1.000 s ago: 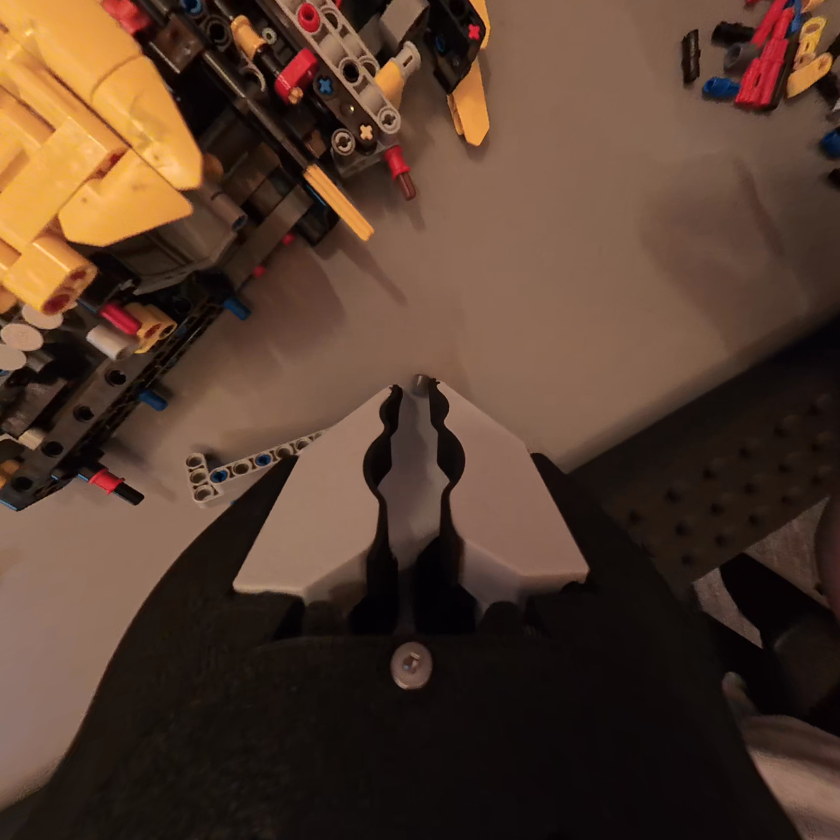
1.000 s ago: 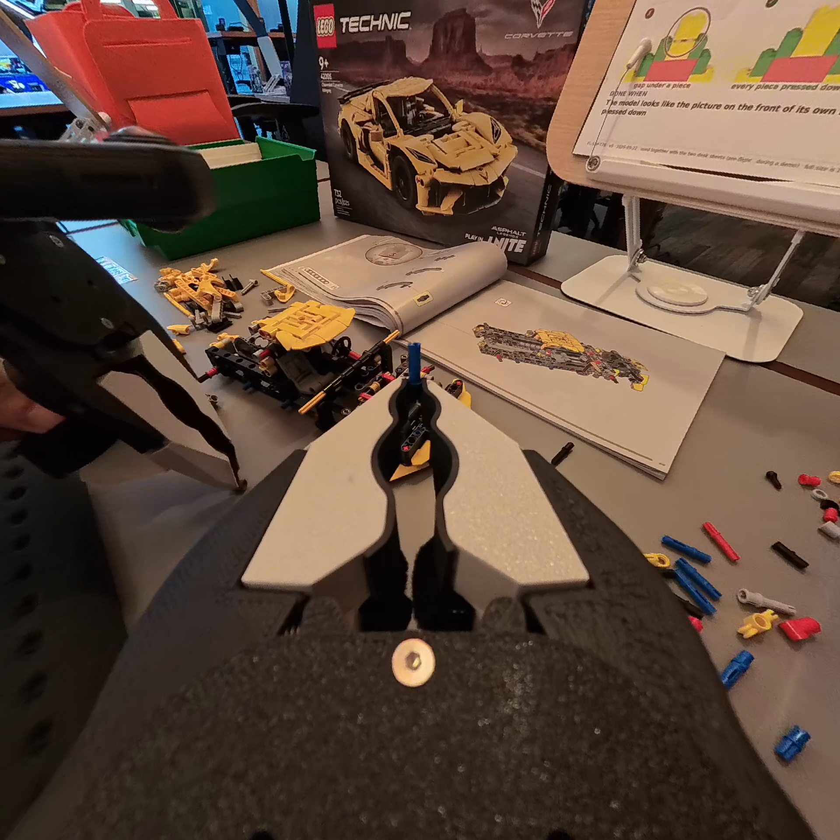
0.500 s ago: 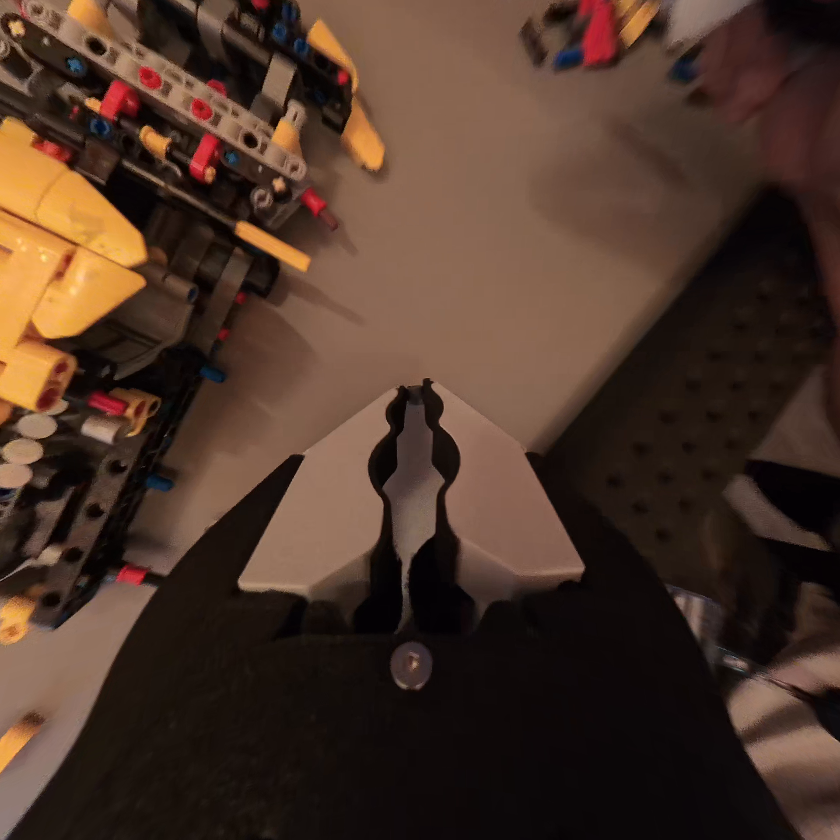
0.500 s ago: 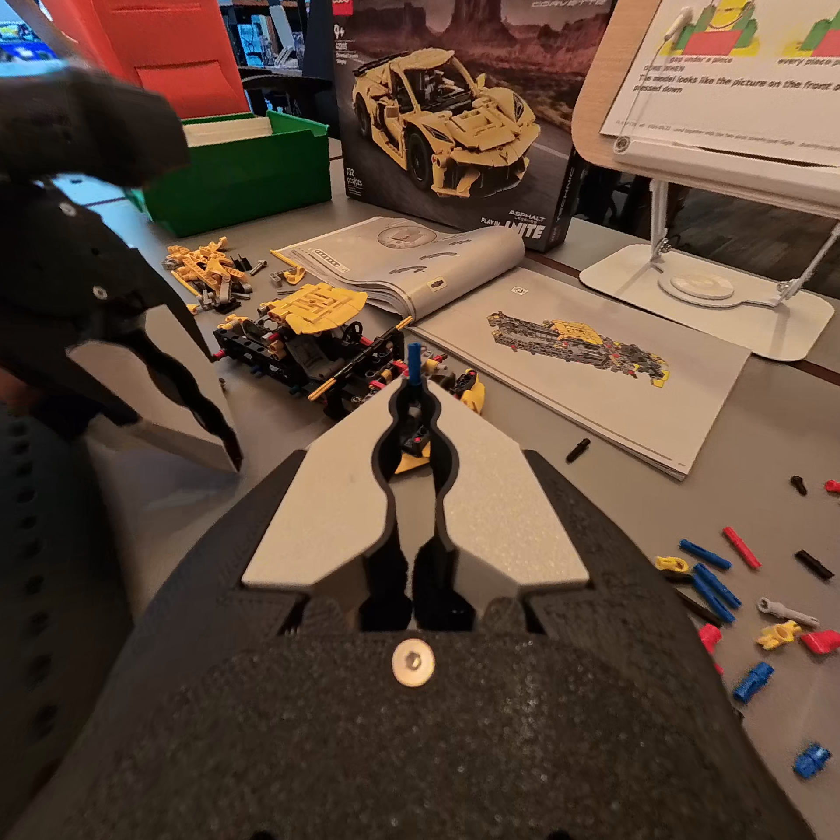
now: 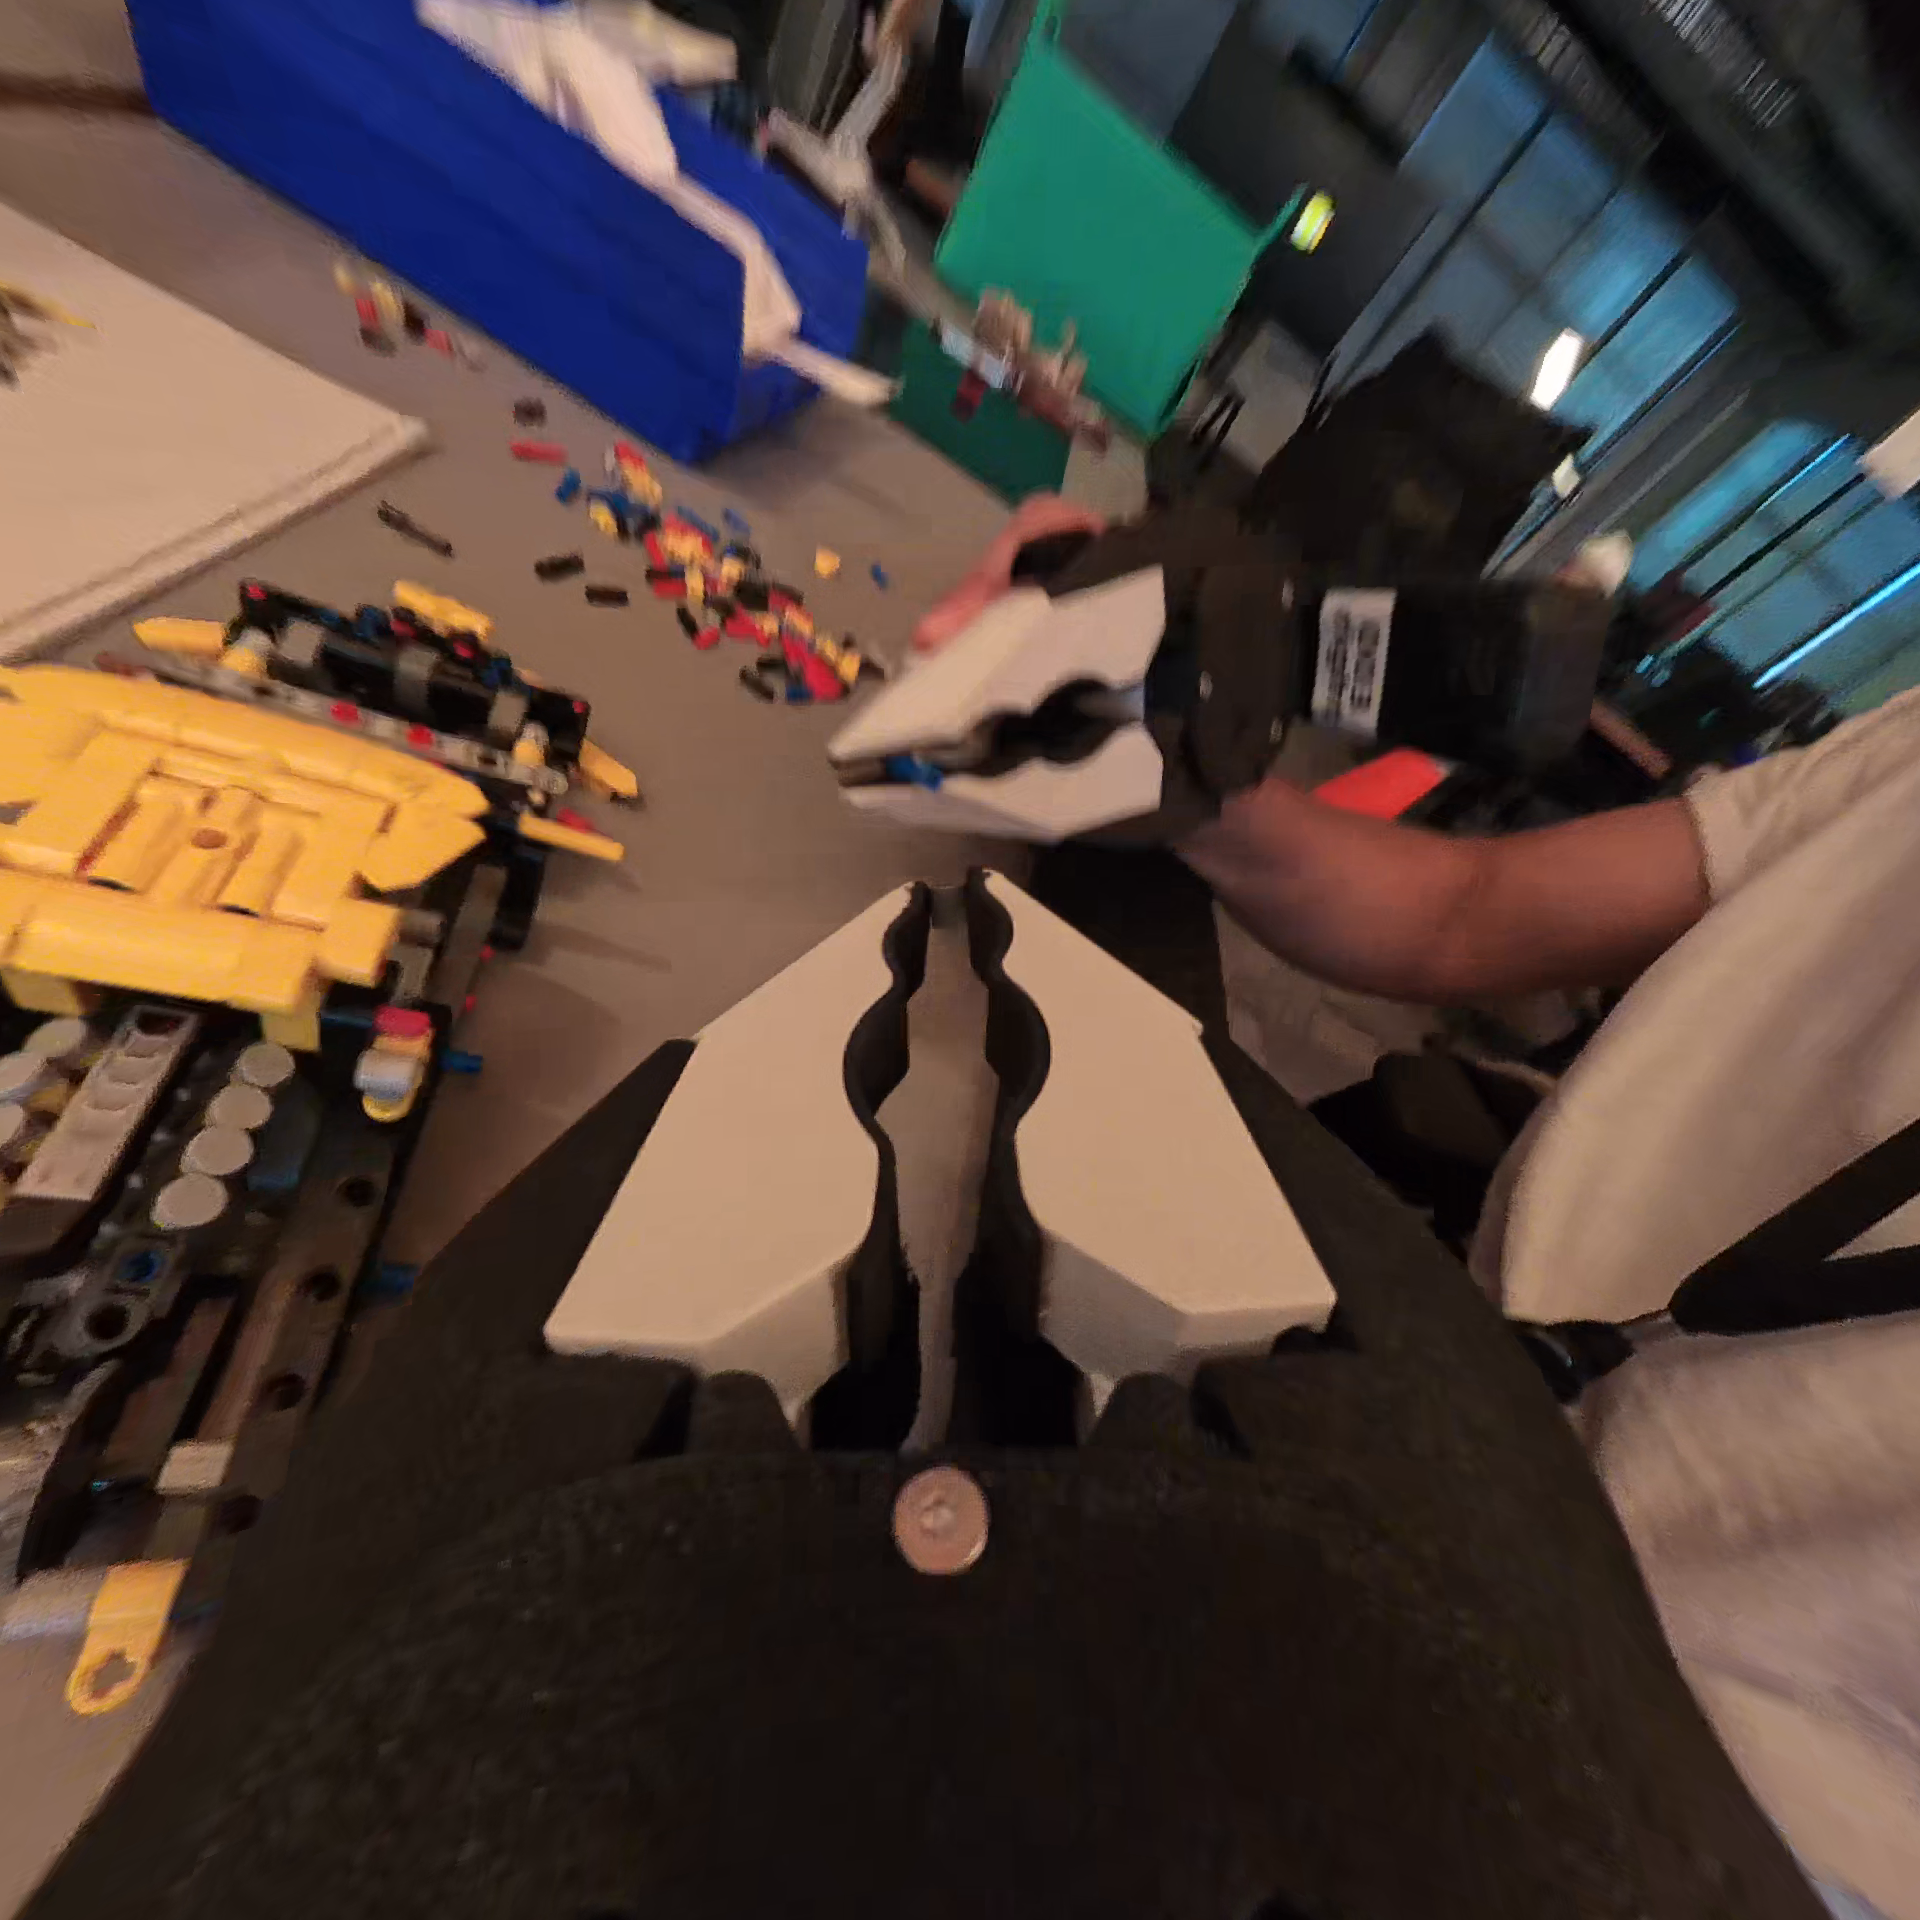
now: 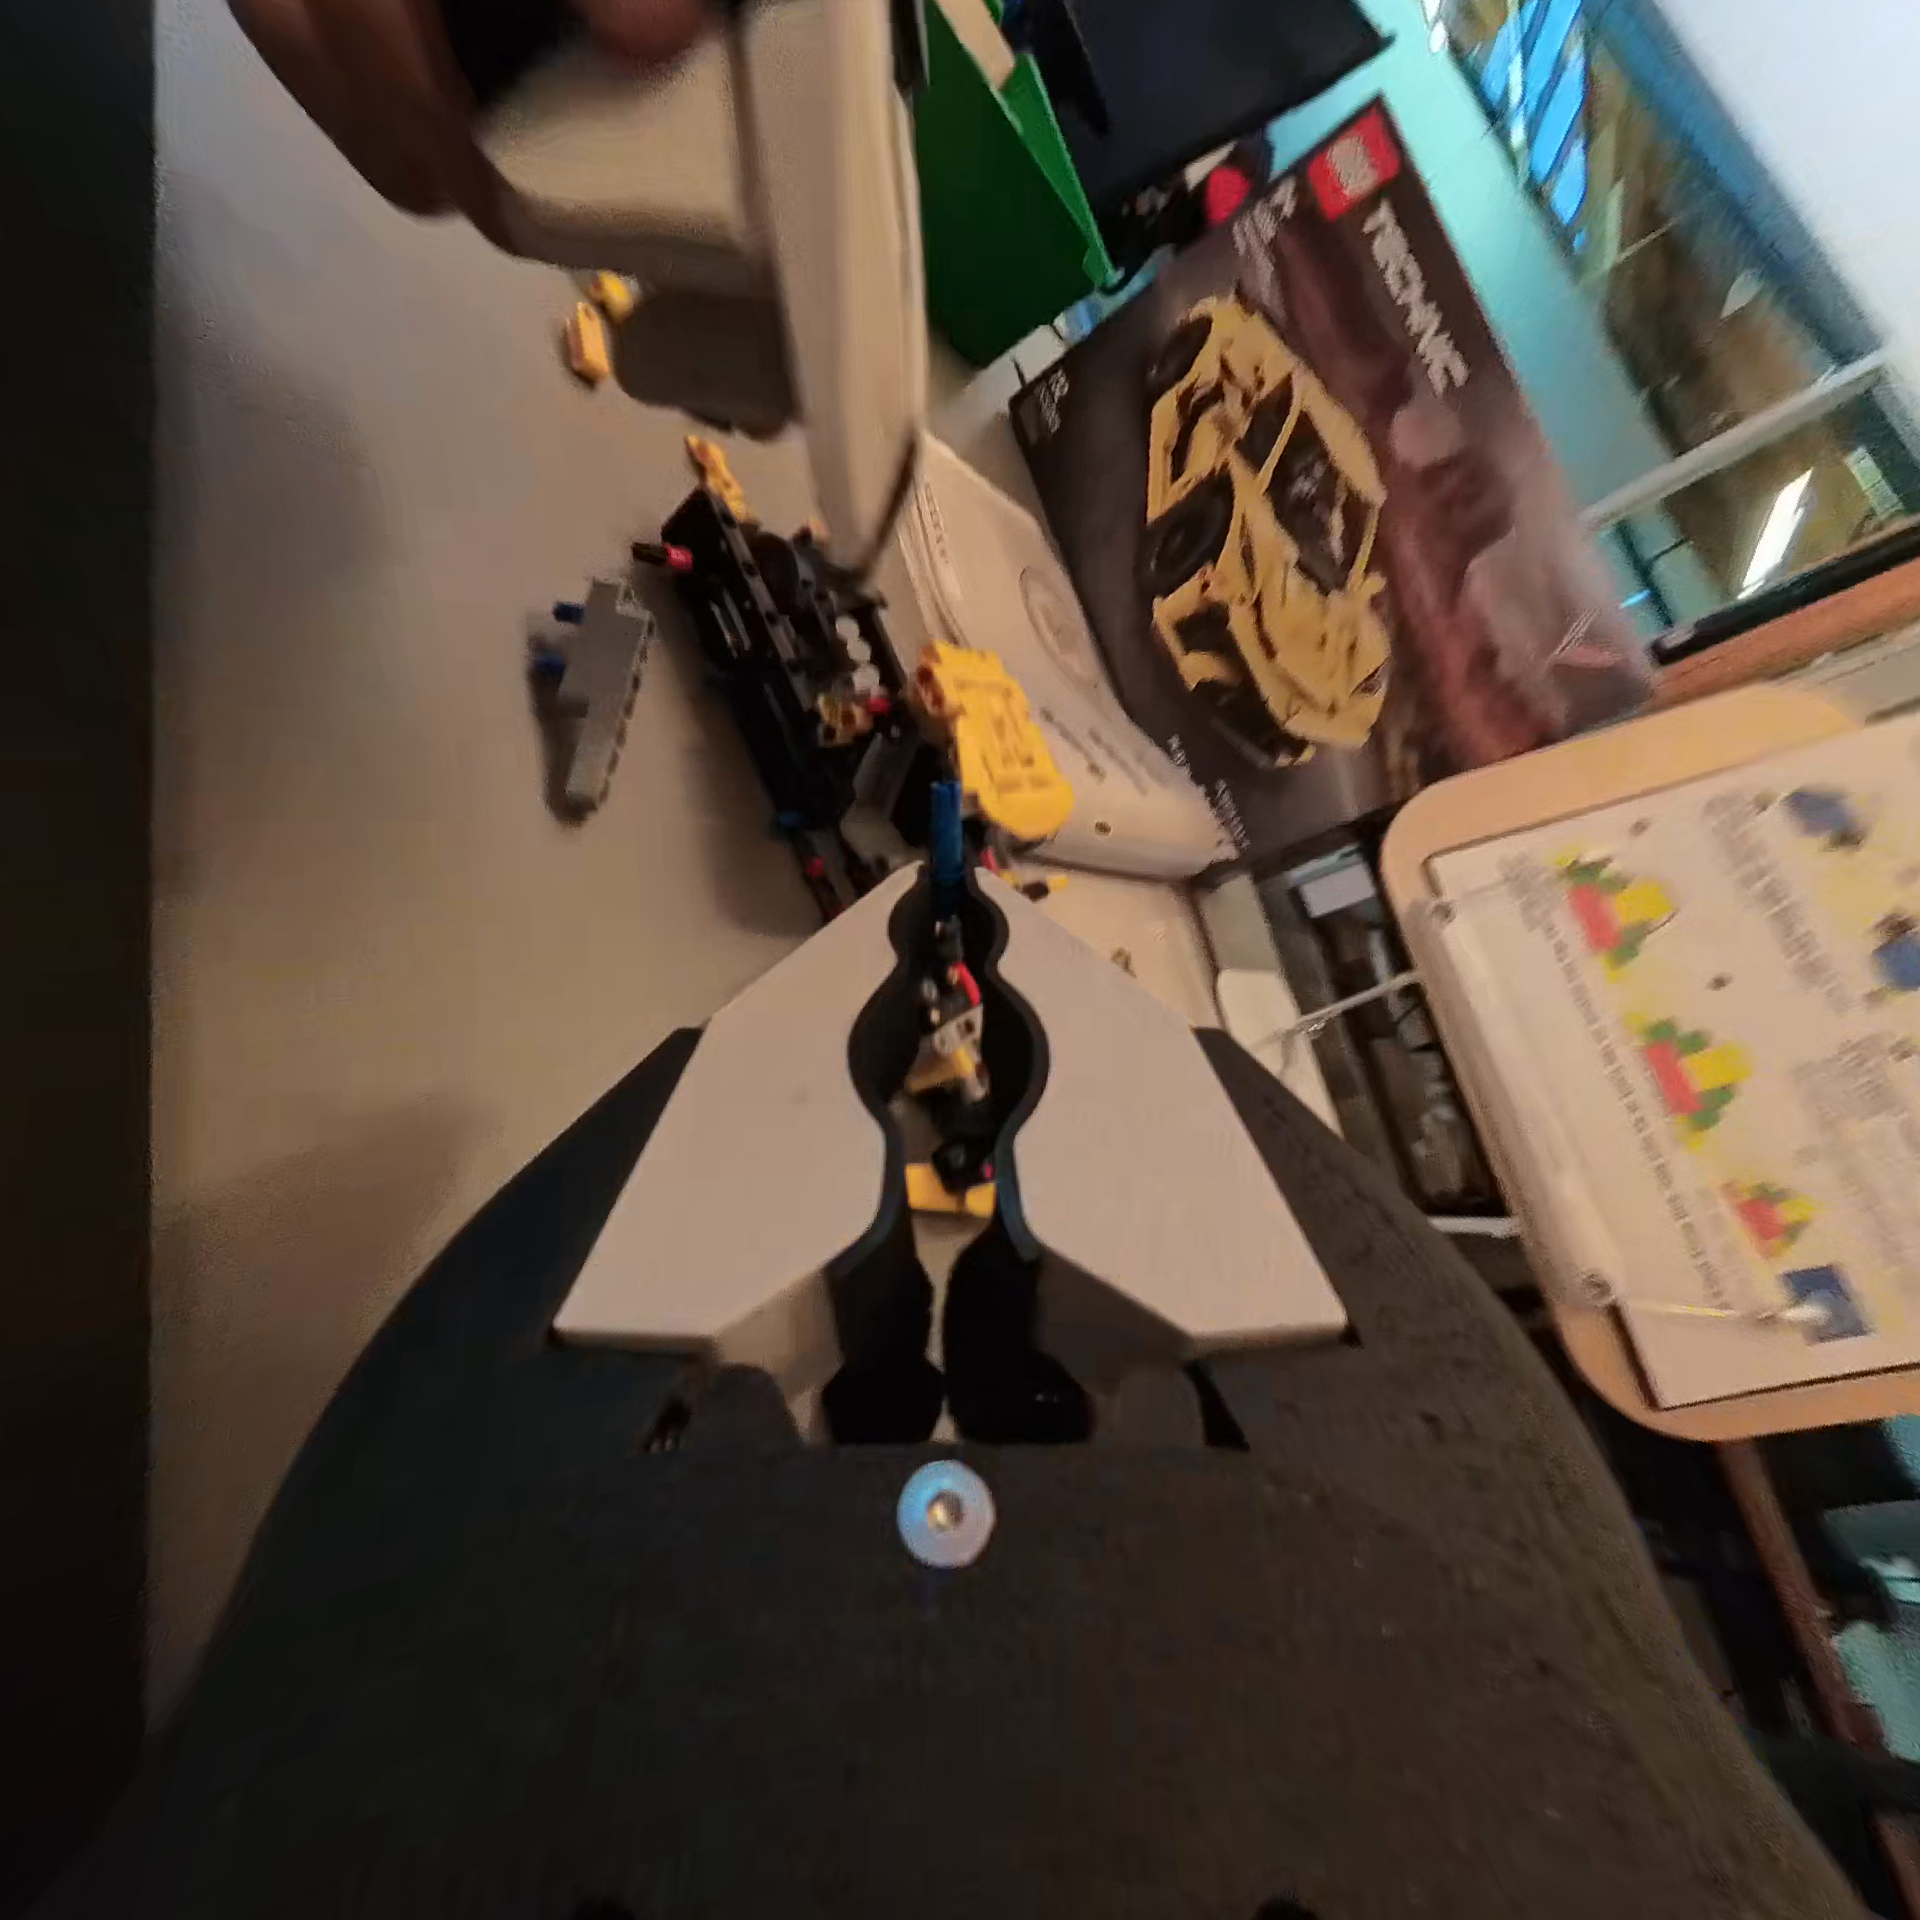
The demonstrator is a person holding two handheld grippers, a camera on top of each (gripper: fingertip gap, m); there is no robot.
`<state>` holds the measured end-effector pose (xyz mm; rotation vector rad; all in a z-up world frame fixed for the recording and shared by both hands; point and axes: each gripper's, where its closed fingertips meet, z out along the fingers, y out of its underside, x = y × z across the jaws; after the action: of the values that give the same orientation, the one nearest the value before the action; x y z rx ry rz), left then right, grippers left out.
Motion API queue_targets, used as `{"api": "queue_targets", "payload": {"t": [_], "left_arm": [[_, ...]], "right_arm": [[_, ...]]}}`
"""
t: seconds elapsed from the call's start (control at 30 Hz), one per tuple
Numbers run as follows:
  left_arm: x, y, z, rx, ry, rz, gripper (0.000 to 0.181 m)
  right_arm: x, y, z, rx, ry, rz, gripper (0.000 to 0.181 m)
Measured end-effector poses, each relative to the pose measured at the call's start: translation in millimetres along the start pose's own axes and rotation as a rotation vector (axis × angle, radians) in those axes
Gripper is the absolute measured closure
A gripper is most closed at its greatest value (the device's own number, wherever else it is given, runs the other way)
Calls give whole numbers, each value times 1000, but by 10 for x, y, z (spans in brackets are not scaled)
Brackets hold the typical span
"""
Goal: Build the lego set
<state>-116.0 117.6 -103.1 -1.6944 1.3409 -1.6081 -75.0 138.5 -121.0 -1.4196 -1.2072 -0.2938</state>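
The half-built yellow car chassis (image 5: 239,862) lies on the grey desk (image 5: 727,831), at the far left of the left wrist view. Right of the chassis a scatter of loose red, blue and black pieces (image 5: 727,603) lies on the desk. Right of it and nearer, the left gripper (image 5: 948,902) is nearly closed, pinching a small grey piece (image 5: 945,914) at its tips. Farther right of the chassis, above the desk, the right gripper (image 5: 868,764) is clamped on a blue axle pin (image 6: 945,831). In the right wrist view, the set's box (image 6: 1351,520) stands beyond the chassis.
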Motion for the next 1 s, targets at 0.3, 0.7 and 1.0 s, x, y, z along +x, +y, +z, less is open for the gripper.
{"api": "queue_targets", "payload": {"t": [0.3,0.7,1.0], "left_arm": [[125,-351,-229,324,118,220,175],[262,-456,-341,425,245,147,174],[300,-440,-315,422,241,177,174]], "right_arm": [[-182,-743,169,282,-443,945,178],[-78,-932,219,410,-503,1089,178],[-82,-925,145,431,-516,1113,178]]}}
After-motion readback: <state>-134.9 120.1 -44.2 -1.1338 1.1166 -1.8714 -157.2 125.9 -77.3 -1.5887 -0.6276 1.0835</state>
